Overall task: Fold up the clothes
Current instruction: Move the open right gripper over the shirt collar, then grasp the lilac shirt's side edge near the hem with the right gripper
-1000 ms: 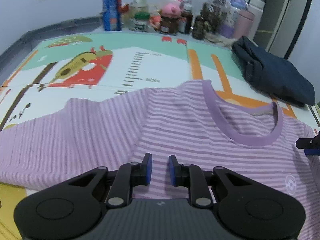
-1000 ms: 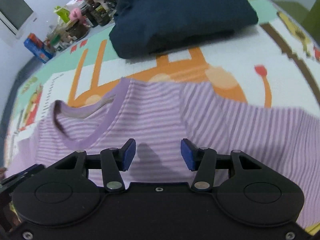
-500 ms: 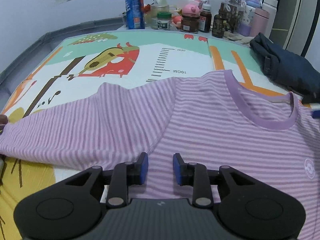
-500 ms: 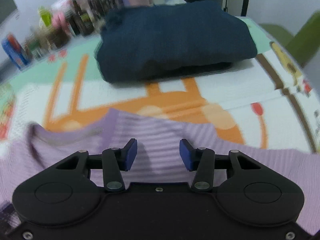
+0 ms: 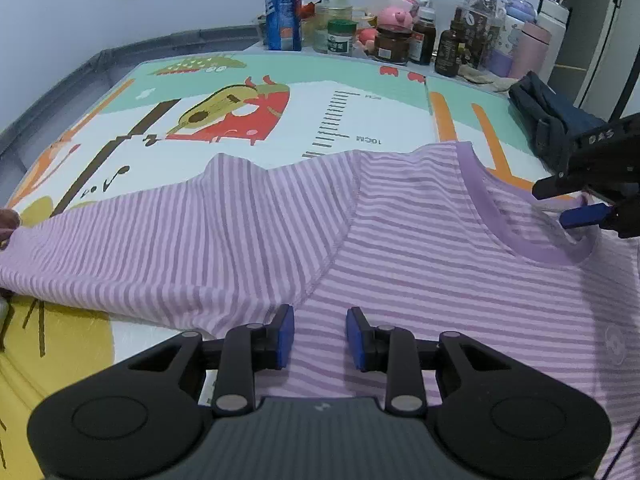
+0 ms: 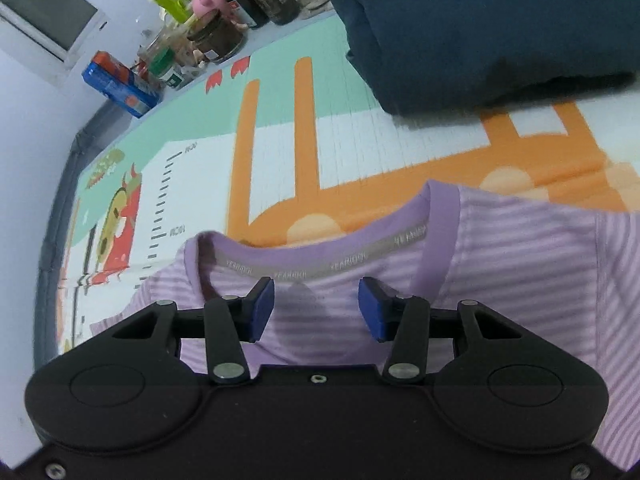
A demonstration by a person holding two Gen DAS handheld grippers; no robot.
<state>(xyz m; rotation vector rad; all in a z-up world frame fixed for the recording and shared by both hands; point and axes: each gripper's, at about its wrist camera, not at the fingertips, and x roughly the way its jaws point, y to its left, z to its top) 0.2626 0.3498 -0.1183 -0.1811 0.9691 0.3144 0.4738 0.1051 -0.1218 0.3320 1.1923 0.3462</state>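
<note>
A purple striped T-shirt (image 5: 400,240) lies flat, front up, on a printed play mat (image 5: 320,112). Its left sleeve (image 5: 140,240) stretches out to the left. My left gripper (image 5: 320,334) is open and empty, low over the shirt near the left armpit seam. My right gripper (image 6: 316,310) is open and empty, just above the shirt's neckline (image 6: 340,256); it also shows at the right edge of the left wrist view (image 5: 592,200). The shirt's lower part is hidden behind both grippers.
A folded dark navy garment (image 6: 492,28) lies on the mat beyond the collar, also in the left wrist view (image 5: 556,128). Bottles, jars and a blue can (image 5: 283,12) crowd the far edge. A grey raised border (image 5: 60,92) runs along the left.
The left gripper has shifted left along the shirt and opened wider. The right gripper has swung left and come down over the neckline, its jaws wider apart.
</note>
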